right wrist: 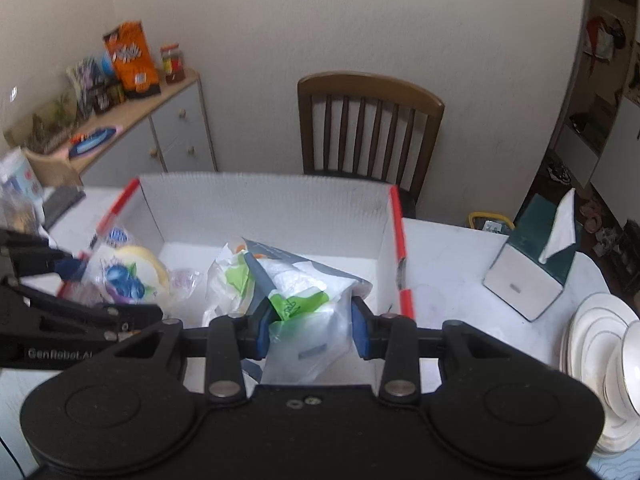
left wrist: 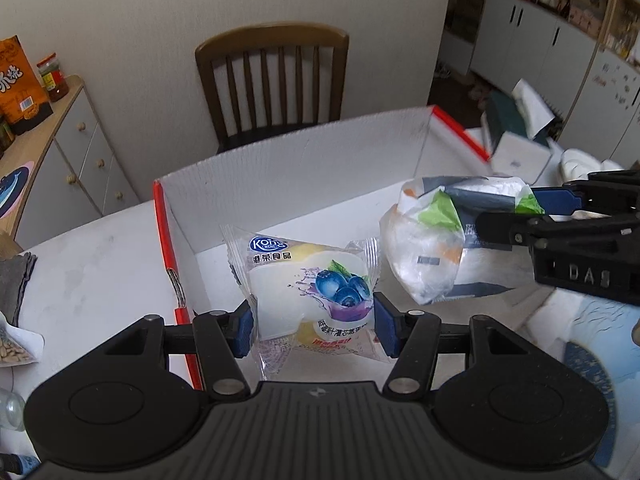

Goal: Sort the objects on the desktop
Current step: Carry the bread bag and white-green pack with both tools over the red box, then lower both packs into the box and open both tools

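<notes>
left gripper (left wrist: 314, 326) clamps a cake packet (left wrist: 310, 280) over the box (left wrist: 280, 168); right gripper (right wrist: 312, 330) grips a tissue pack (right wrist: 296, 296).

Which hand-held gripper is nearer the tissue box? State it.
Right. The right hand-held gripper, shut on the plastic bag, has the tissue box just to its right; the left hand-held gripper sits farther away, beyond the right one.
</notes>
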Motion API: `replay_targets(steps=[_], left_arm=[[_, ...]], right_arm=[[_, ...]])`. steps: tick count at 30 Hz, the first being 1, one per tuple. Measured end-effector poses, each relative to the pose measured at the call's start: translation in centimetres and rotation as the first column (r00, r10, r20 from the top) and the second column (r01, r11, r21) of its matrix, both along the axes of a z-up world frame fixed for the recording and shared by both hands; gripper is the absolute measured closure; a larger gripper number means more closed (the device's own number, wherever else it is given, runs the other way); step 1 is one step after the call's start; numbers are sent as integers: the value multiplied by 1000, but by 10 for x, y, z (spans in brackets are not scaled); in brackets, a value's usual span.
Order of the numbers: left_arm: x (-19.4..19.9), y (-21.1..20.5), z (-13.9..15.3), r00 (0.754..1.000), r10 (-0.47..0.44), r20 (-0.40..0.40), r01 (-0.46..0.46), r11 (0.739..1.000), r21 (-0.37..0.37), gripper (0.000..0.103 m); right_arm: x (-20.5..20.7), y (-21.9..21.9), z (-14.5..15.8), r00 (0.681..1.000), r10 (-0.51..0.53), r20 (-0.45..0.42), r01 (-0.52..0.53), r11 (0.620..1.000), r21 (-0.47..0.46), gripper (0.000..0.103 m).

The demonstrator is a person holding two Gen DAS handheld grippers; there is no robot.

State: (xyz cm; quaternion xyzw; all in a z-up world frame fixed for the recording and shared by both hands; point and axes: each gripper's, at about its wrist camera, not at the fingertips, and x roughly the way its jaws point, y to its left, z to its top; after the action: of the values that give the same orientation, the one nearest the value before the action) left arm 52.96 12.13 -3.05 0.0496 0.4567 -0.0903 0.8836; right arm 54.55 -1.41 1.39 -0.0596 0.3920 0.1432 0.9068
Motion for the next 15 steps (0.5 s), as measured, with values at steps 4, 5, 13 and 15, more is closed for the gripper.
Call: replay_targets(steps=[4,5,13,15], left_arm=[[12,-1,-13,999,0,-33,1,1000,28,46],[14,-1,-16,999,-2,-41,3,999,34,46],[21,-12,-32,998,-34,-56,40,993,115,46],[22,-13,-33,998,-37,-55,44,990,131,46]], right_arm=[[5,11,-13,1000,17,-19,-18,999,-36,65],[7,13,-16,999,25,-24,-26,999,-44,65],[8,25,-37,996,69,-55,-75,991,-109,66],[7,28,-41,995,88,-51,-94,986,-135,66]])
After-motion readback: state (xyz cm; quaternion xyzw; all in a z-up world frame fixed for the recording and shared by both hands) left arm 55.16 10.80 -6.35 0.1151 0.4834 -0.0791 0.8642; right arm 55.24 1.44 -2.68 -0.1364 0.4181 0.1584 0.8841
